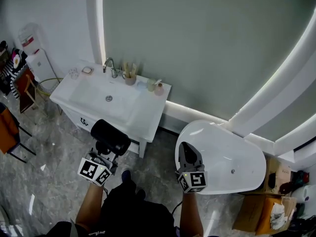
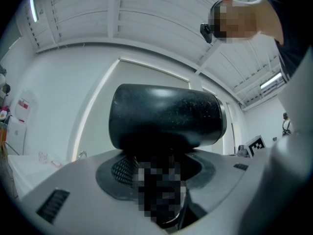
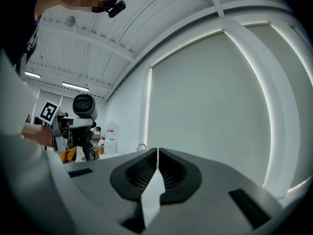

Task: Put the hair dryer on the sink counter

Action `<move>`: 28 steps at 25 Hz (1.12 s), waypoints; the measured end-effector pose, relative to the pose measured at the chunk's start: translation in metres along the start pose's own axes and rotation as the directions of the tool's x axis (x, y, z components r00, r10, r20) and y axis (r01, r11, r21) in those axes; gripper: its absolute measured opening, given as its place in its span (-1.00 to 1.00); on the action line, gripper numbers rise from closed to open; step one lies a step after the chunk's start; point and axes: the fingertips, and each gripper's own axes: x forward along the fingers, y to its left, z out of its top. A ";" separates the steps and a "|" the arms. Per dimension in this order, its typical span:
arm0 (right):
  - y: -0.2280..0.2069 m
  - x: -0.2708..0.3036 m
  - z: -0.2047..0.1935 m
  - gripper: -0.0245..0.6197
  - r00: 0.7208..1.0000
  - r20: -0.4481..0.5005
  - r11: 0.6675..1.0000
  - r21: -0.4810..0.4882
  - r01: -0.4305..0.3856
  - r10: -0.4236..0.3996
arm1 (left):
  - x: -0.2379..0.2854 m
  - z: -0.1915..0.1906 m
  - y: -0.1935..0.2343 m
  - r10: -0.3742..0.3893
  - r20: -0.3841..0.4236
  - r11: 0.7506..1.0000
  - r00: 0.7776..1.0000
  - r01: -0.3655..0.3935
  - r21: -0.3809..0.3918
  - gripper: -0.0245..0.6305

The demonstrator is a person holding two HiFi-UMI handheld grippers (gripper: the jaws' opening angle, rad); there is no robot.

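Note:
A black hair dryer (image 1: 110, 137) is held upright in my left gripper (image 1: 102, 154), whose jaws are shut on its handle, with the barrel above them. In the left gripper view the barrel (image 2: 166, 115) fills the centre and the handle sits between the jaws. The dryer hangs in front of the white sink counter (image 1: 143, 113), just short of its near edge. My right gripper (image 1: 187, 154) is shut with nothing in it, held level over the near end of the white bathtub (image 1: 232, 154). In the right gripper view the dryer (image 3: 84, 106) shows at the left.
On the counter are a basin with a chrome faucet (image 1: 109, 67), a cup with brushes (image 1: 130, 76), small bottles (image 1: 154, 86) and a soap dish (image 1: 87, 70). A water dispenser (image 1: 34, 58) and chairs stand at the left. Cardboard boxes (image 1: 269, 201) lie at the right.

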 end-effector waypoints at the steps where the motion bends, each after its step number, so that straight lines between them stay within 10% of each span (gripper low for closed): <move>1: -0.001 0.001 -0.001 -0.82 1.000 -0.003 1.000 -0.005 0.000 0.000 | 0.002 0.000 0.000 -0.001 0.000 1.000 1.000 0.001 0.003 -0.24; 28: -0.037 0.077 -0.016 -0.82 0.999 -0.024 0.999 -0.033 0.020 -0.021 | 0.084 -0.035 0.048 -0.040 -0.010 0.999 0.999 0.039 -0.031 -0.24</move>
